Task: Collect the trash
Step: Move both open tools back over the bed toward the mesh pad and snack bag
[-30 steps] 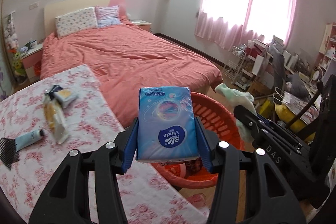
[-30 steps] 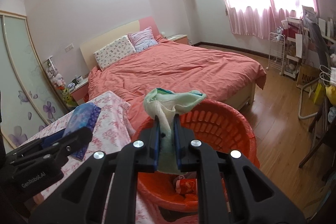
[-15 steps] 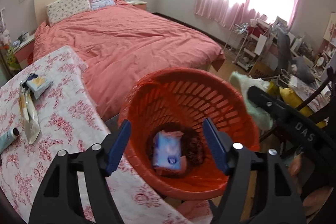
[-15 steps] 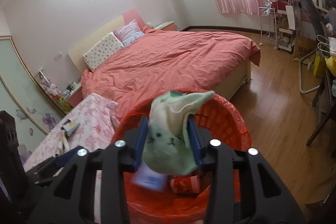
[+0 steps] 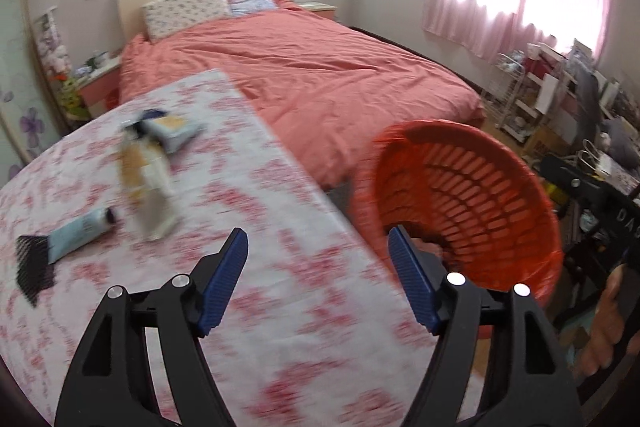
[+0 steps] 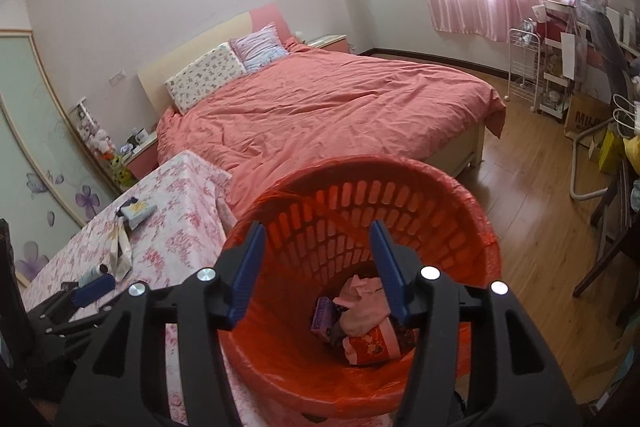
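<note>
An orange slotted trash basket stands beside the floral-cloth table; it also shows in the left wrist view. Inside it lie a cloth, a red cup and a purple pack. My right gripper is open and empty above the basket. My left gripper is open and empty over the table's right edge. On the table lie a blue tube, a black comb, a pale wrapper and a small packet.
A bed with a coral cover lies behind the table and basket. Wooden floor spreads to the right. White racks and cluttered shelves stand under the pink-curtained window. A nightstand sits left of the bed.
My left gripper opened, dropped the blue tissue pack into the basket, then swung left over the table. My right gripper opened and the green cloth left it over the basket.
</note>
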